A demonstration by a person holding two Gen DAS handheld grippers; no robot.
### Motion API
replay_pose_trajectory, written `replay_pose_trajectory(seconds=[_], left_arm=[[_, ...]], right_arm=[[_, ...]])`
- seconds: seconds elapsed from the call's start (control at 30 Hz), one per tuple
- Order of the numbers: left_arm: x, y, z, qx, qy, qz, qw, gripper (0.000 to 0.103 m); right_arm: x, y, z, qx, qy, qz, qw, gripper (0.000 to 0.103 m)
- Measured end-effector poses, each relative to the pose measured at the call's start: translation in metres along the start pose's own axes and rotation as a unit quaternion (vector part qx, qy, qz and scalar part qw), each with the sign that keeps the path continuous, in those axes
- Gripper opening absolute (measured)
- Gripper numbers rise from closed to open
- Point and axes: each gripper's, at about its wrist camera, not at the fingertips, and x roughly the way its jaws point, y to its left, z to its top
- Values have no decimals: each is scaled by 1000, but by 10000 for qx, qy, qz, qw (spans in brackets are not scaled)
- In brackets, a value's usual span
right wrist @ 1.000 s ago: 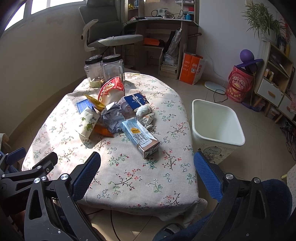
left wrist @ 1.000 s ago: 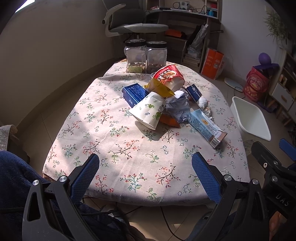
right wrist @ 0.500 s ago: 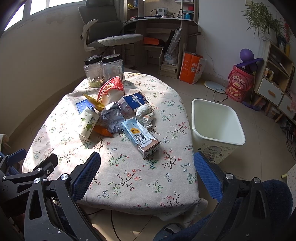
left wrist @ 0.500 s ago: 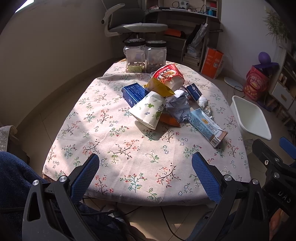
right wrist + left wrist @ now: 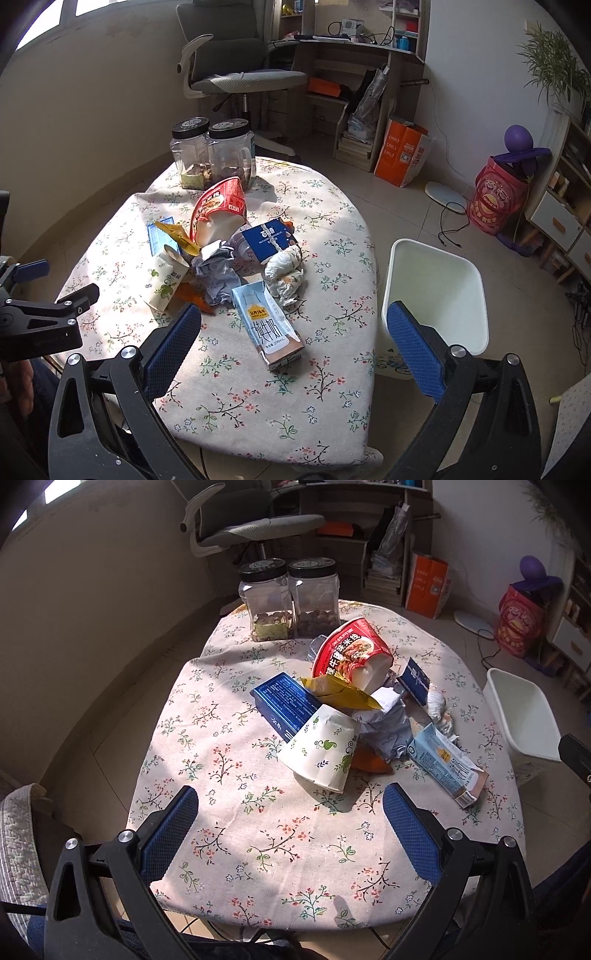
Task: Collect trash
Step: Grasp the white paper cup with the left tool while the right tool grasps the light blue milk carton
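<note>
A pile of trash lies mid-table: a tipped paper cup (image 5: 323,751) (image 5: 166,277), a red noodle bowl (image 5: 351,653) (image 5: 219,208), a blue box (image 5: 286,705), crumpled grey paper (image 5: 388,725) (image 5: 218,273), a milk carton (image 5: 445,766) (image 5: 267,326), a small blue carton (image 5: 271,240) and a white wrapper (image 5: 286,273). A white bin (image 5: 432,295) (image 5: 522,716) stands on the floor right of the table. My left gripper (image 5: 290,834) is open and empty over the table's near edge. My right gripper (image 5: 293,341) is open and empty, near the milk carton.
Two black-lidded clear jars (image 5: 288,598) (image 5: 212,153) stand at the table's far end on the floral cloth (image 5: 258,849). An office chair (image 5: 236,74), a desk (image 5: 354,48), an orange bag (image 5: 404,151) and a red bag (image 5: 495,201) stand beyond.
Both grippers have moved forward toward the table and the trash pile looks closer. Both stay open. Nothing on the table has moved.
</note>
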Motion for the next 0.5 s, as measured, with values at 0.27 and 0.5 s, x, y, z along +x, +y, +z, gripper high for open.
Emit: replay_pose_trajectory(seconds=[0.27, 0.5], left_arm=[[65, -19, 34, 500, 212, -228, 9983, 97], [110, -35, 23, 827, 564, -343, 9944, 97]], right_arm=[[79, 4, 50, -530, 1020, 283, 9930, 96], [124, 17, 16, -734, 1649, 268, 9832, 96]])
